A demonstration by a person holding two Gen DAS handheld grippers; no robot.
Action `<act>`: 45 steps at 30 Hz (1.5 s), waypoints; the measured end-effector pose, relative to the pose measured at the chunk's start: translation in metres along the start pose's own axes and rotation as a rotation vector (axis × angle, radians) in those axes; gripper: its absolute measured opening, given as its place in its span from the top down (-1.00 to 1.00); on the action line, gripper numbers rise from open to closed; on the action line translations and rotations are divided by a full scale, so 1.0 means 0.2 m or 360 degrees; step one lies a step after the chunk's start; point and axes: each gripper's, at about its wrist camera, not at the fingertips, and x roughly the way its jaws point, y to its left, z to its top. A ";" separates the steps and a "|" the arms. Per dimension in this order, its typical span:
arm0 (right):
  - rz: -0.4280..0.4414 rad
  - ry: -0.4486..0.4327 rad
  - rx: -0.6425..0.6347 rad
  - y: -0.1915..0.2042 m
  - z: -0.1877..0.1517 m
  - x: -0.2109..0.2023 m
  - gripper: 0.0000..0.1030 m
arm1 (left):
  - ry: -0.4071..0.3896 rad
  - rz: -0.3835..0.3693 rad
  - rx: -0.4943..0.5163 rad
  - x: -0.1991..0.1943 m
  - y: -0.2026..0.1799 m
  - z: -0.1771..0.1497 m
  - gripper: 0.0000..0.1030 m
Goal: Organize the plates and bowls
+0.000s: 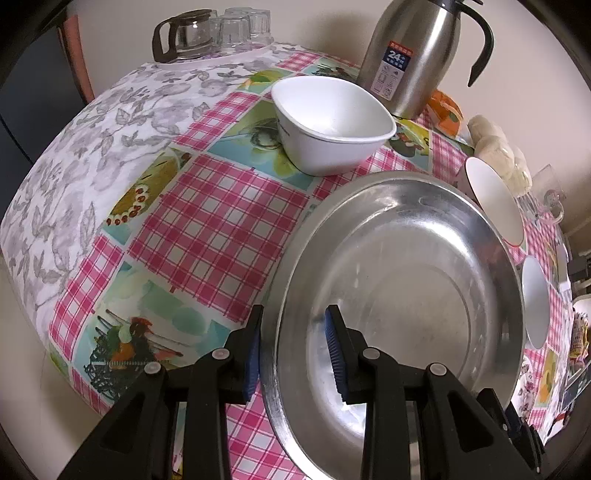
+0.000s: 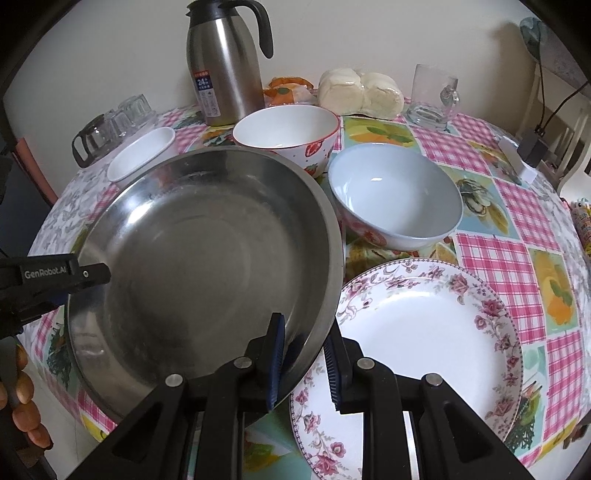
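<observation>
A large steel plate (image 1: pixel 406 288) (image 2: pixel 207 258) is held by both grippers. My left gripper (image 1: pixel 295 354) straddles its left rim with the rim between the blue pads; it also shows at the left of the right wrist view (image 2: pixel 74 277). My right gripper (image 2: pixel 304 363) straddles the plate's near right rim, over the edge of a white floral plate (image 2: pixel 424 354). A white square bowl (image 1: pixel 332 122) (image 2: pixel 142 153) sits behind. A strawberry bowl (image 2: pixel 288 136) (image 1: pixel 493 201) and a pale blue bowl (image 2: pixel 397 195) (image 1: pixel 535 304) stand to the right.
A steel thermos jug (image 2: pixel 221 66) (image 1: pixel 413 55), a glass pot with upturned glasses (image 1: pixel 214 31) (image 2: pixel 110 125), a bag of white buns (image 2: pixel 360 92), a glass mug (image 2: pixel 436 98) and a checked tablecloth (image 1: pixel 221 229). A charger and cable lie at far right (image 2: pixel 532 147).
</observation>
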 end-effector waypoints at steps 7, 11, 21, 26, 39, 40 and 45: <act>-0.0036 0.0023 0.0002 -0.01 0.00 -0.02 0.54 | 0.0032 -0.0007 0.0025 0.01 -0.02 -0.01 0.37; -0.0031 0.0053 0.0003 -0.01 -0.01 -0.02 0.54 | 0.0039 -0.0005 0.0015 0.00 -0.01 -0.01 0.37; 0.0004 0.0082 0.0031 -0.01 -0.02 -0.02 0.54 | 0.0044 -0.0019 -0.0009 -0.01 0.00 -0.01 0.32; 0.0031 0.0091 0.0057 -0.02 -0.01 -0.04 0.44 | 0.0036 -0.0045 0.0008 -0.04 -0.02 0.00 0.02; -0.0014 -0.0046 0.0065 -0.03 0.03 -0.19 -0.04 | -0.0054 -0.0014 0.0090 -0.16 -0.05 0.01 -0.42; -0.0010 -0.0061 0.0067 -0.03 0.03 -0.20 -0.21 | -0.0059 -0.0010 0.0101 -0.16 -0.05 0.01 -0.47; -0.0021 -0.0107 0.0061 -0.03 0.04 -0.22 -0.54 | -0.0090 0.0049 0.0139 -0.17 -0.06 0.00 -0.64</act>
